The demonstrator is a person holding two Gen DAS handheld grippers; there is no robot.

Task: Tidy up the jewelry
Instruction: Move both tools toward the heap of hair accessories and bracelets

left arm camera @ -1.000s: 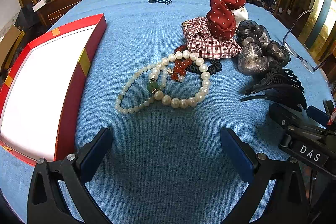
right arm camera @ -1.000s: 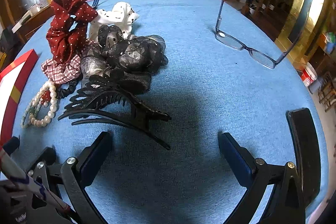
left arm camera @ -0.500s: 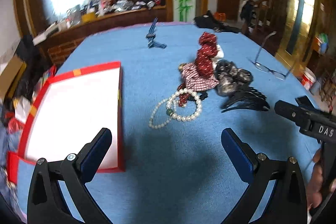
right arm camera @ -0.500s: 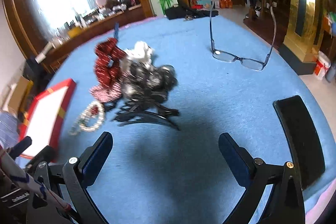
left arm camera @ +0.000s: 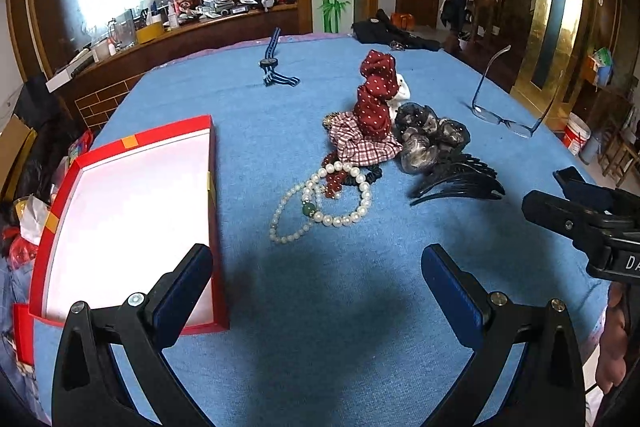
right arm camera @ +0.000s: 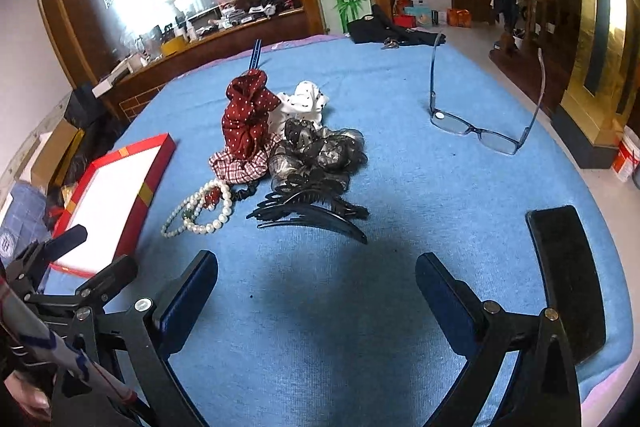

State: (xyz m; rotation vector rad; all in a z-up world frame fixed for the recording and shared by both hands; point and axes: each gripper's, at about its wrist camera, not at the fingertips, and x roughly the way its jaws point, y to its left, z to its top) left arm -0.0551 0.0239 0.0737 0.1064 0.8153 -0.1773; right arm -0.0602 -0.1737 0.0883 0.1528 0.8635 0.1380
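Our left gripper [left arm camera: 318, 291] hangs above the blue tablecloth [left arm camera: 320, 327] with its fingers spread wide and nothing between them. Our right gripper [right arm camera: 316, 297] is likewise spread wide and empty.

In the left wrist view, the pearl bracelet [left arm camera: 344, 193] lies at 12 o'clock from the left gripper, with a thinner bead strand [left arm camera: 286, 215] touching it and red beads [left arm camera: 334, 179] inside its loop. The open red box [left arm camera: 128, 215], white inside, sits at 10 o'clock.

The scrunchie pile [left arm camera: 374, 123] rests just beyond the pearls. The black claw clip [right arm camera: 312, 205] lies at 12 o'clock from the right gripper, against the dark scrunchie [right arm camera: 320, 147]. The eyeglasses [right arm camera: 480, 131] stand well apart at 1 o'clock. A black phone [right arm camera: 568, 279] lies at 3 o'clock.
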